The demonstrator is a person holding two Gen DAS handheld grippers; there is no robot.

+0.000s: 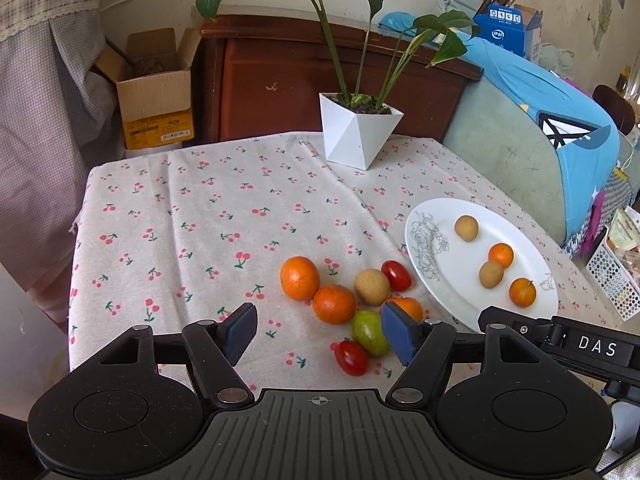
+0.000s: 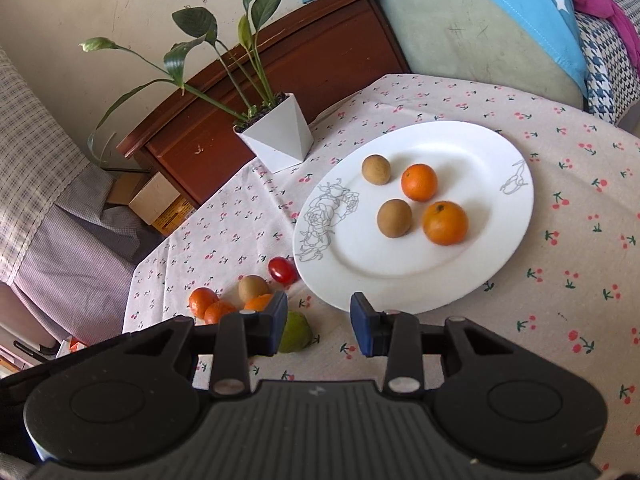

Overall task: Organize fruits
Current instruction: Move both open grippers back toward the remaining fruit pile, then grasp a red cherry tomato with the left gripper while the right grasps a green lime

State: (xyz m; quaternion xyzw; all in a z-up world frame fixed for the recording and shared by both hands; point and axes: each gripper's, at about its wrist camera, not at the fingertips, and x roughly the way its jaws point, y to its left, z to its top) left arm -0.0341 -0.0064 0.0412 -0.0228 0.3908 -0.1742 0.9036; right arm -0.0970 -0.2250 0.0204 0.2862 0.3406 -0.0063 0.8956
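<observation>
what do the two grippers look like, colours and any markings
Both are matte black plastic with a ribbed centre plate, round discs either side and silver pivot pins. The left gripper and right gripper have black fingers with blue pads. White letters "DAS" mark the right one.

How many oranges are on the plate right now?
2. On the white plate, one orange sits farther back and a second orange nearer its front edge, each beside a brown fruit. None appear hidden.
</observation>
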